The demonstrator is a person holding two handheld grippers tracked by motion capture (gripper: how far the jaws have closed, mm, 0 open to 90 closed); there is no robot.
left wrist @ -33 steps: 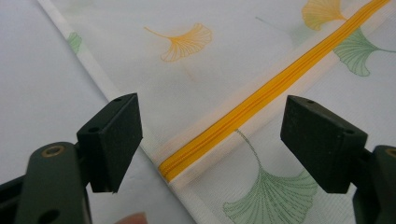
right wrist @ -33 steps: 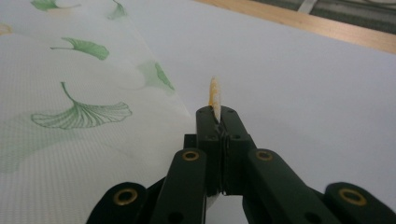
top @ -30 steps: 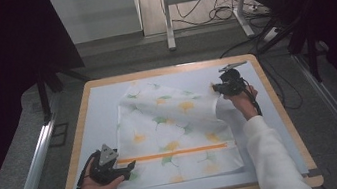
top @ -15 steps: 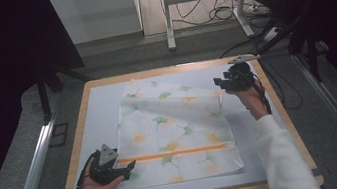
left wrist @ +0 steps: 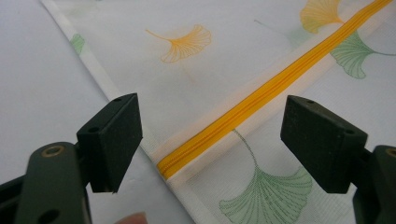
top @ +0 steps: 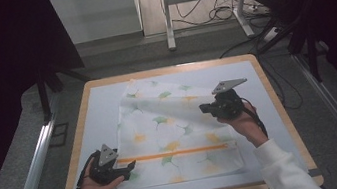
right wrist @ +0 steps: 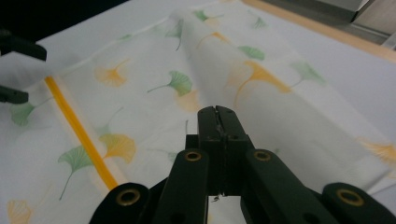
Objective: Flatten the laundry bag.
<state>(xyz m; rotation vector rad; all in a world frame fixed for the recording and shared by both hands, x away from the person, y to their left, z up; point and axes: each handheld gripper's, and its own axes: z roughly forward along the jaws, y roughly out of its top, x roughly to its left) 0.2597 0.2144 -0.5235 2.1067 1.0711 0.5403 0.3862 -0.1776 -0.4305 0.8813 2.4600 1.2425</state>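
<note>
The light wooden-rimmed table with its pale blue-white top (top: 95,119) carries one thing: a large white fabric zip-up cover printed with green and yellow ginkgo leaves (top: 172,134). It lies spread over the middle of the table, its near half flat and smooth. Its far right part stands up in a soft ridge (right wrist: 261,93) that runs from the far edge towards the person's right hand.

The work looks like folding or straightening this cover, and it seems to be at an early stage. No part is laid over another yet, the raised ridge is unsettled, and the whole fold or flattening is still to be done.

As a container, the cover appears empty. It lies thin and flat, with no bulge showing under the cloth. Its orange zipper (top: 175,152) crosses the near part from side to side and looks closed along the stretch that shows.

The left gripper (top: 129,168) rests low at the cover's near left edge. Its jaws stand wide, one on either side of the zipper's end, and press on nothing. The right gripper (top: 204,109) hangs above the cover's right side. Its jaws have just been closing and now meet tightly; no cloth can be made out between them.
</note>
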